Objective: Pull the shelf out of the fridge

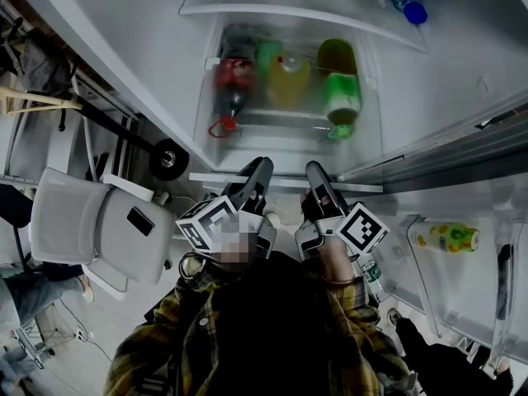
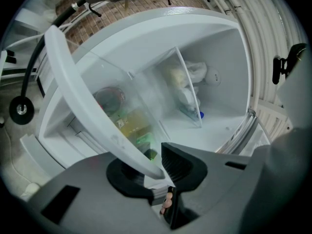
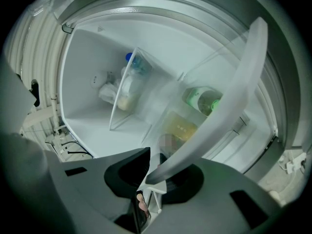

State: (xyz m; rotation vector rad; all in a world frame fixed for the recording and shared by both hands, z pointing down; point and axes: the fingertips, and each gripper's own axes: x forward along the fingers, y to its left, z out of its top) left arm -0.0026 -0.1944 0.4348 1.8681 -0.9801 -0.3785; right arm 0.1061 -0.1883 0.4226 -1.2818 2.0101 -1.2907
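The shelf is a clear glass pane with a white front rim [image 1: 210,177], low in the open fridge. Through the glass I see red [image 1: 233,77], yellow [image 1: 289,79] and green [image 1: 340,96] bottles lying underneath. My left gripper [image 1: 259,172] is shut on the rim left of its middle. My right gripper [image 1: 317,176] is shut on it just to the right. In the left gripper view the rim [image 2: 80,94] runs down between the jaws of the left gripper [image 2: 155,172]. In the right gripper view the rim [image 3: 234,91] ends between the jaws of the right gripper [image 3: 156,172].
A higher glass shelf [image 1: 289,11] carries a blue-capped bottle [image 1: 411,8]. The open door at right has bins holding a yellow-green bottle [image 1: 450,238]. A white chair [image 1: 91,229] stands at left, and the person's plaid sleeves fill the lower middle.
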